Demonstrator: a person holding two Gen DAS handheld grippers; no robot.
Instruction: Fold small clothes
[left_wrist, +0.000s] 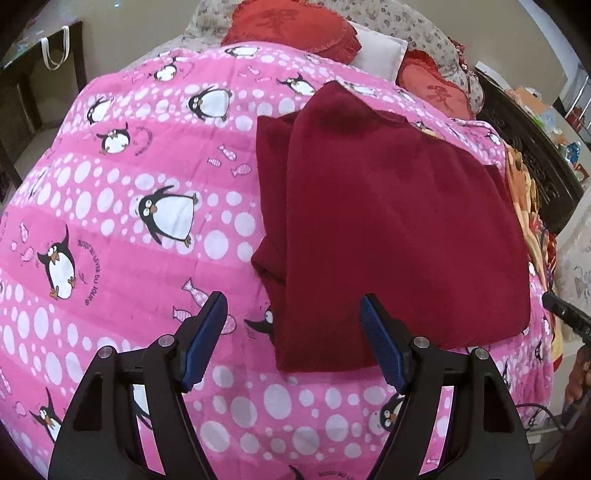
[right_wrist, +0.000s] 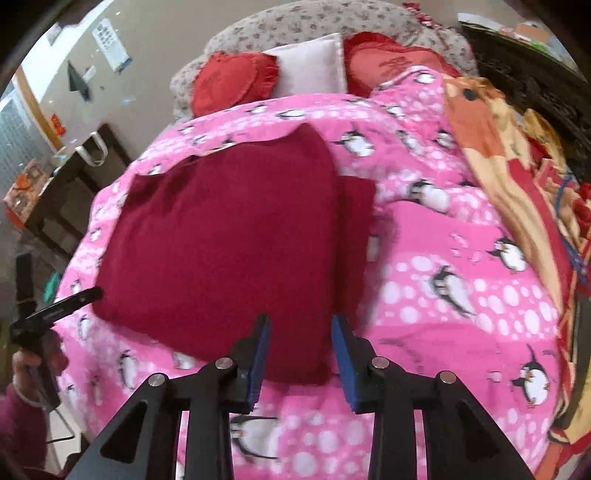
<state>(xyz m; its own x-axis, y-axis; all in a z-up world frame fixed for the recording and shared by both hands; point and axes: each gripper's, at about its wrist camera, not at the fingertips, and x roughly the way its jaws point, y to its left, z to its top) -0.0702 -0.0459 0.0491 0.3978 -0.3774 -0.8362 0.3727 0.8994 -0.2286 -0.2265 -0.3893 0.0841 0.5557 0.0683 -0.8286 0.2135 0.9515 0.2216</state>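
A dark red garment (left_wrist: 388, 229) lies flat and partly folded on a pink penguin-print quilt (left_wrist: 129, 206); one side is folded over, with a lower layer showing along its left edge. My left gripper (left_wrist: 291, 306) is open and empty, hovering just above the garment's near left corner. In the right wrist view the same garment (right_wrist: 229, 251) lies on the quilt (right_wrist: 461, 302). My right gripper (right_wrist: 300, 325) is open and empty above the garment's near right edge. The left gripper's tip (right_wrist: 62, 306) shows at the left of the right wrist view.
Red heart cushions (left_wrist: 295, 26) and a white pillow (right_wrist: 310, 66) lie at the bed's head. An orange patterned blanket (right_wrist: 517, 177) lies along the right side. A dark carved headboard (left_wrist: 532, 147) and a dark side table (left_wrist: 40, 74) flank the bed.
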